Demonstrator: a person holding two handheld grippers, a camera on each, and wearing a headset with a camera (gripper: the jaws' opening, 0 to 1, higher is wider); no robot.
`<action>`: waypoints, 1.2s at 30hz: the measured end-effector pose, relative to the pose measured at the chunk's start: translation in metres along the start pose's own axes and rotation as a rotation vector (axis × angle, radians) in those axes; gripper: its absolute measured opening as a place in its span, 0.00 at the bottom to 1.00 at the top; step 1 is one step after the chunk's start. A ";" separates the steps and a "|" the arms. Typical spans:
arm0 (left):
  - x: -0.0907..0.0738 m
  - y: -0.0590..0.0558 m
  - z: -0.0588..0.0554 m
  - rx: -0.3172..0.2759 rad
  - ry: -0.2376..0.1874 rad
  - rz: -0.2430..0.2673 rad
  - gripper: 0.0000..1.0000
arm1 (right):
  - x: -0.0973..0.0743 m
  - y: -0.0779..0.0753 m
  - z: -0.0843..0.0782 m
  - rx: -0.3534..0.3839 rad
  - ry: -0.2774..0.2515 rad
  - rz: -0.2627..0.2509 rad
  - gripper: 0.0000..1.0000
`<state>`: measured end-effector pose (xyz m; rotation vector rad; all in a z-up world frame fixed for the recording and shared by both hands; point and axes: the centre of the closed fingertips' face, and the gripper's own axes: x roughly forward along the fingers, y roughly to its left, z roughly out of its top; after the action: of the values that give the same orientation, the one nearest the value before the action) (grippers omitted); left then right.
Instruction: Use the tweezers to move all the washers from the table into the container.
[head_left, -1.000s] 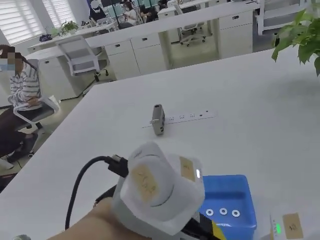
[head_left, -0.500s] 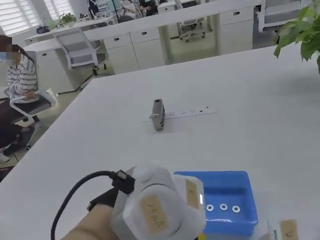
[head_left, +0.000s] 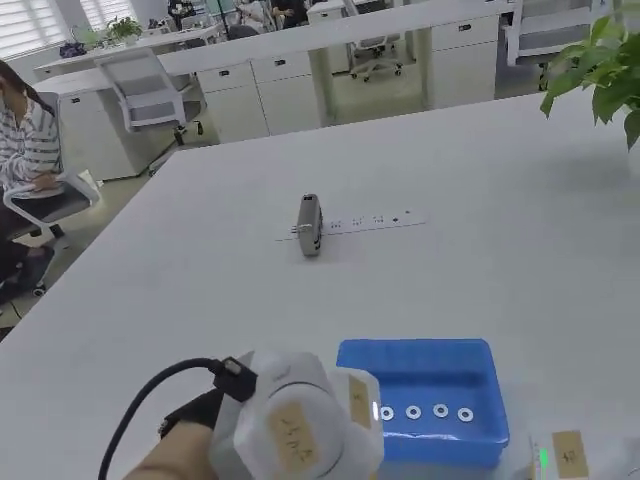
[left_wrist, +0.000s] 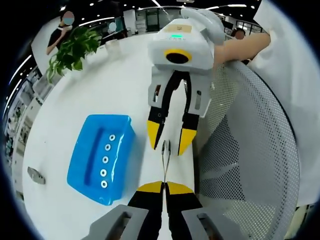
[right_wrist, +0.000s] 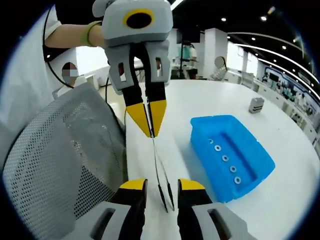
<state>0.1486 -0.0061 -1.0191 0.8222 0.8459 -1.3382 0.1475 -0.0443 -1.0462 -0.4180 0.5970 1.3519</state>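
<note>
A blue container (head_left: 470, 360) stands on the white table with several washers (head_left: 413, 412) lying in a row inside; it is also the blue container (left_wrist: 82, 155) with washers (left_wrist: 106, 160), and the blue container (right_wrist: 250, 165) with washers (right_wrist: 225, 158). Thin metal tweezers (left_wrist: 165, 155) (right_wrist: 159, 170) stretch between the two grippers. My left gripper (left_wrist: 164, 186) (right_wrist: 151, 117) is shut on one end. My right gripper (right_wrist: 162, 186) (left_wrist: 170, 136) stands open around the other, spread end. The left gripper's white body (head_left: 295, 425) sits beside the container.
A small grey device (head_left: 311, 222) and a white power strip (head_left: 370, 222) lie mid-table. A plant (head_left: 600, 70) stands at the far right. A mesh chair back (left_wrist: 250, 150) is close behind the table's near edge. People sit at desks farther off.
The head view has shifted. The left gripper has drawn back toward me and off the container's left side, so more washers show.
</note>
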 end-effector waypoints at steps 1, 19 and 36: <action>0.001 0.001 -0.003 -0.007 0.007 0.001 0.00 | -0.006 -0.002 0.000 0.038 -0.007 -0.015 0.23; 0.028 0.008 -0.041 -0.011 0.170 -0.007 0.00 | -0.147 -0.056 -0.003 0.171 -0.177 -0.518 0.31; 0.042 0.006 -0.056 0.008 0.289 -0.035 0.00 | -0.140 -0.060 -0.016 0.253 -0.194 -0.528 0.35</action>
<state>0.1535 0.0243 -1.0820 1.0274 1.0848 -1.2705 0.1894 -0.1742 -0.9756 -0.2127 0.4471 0.7889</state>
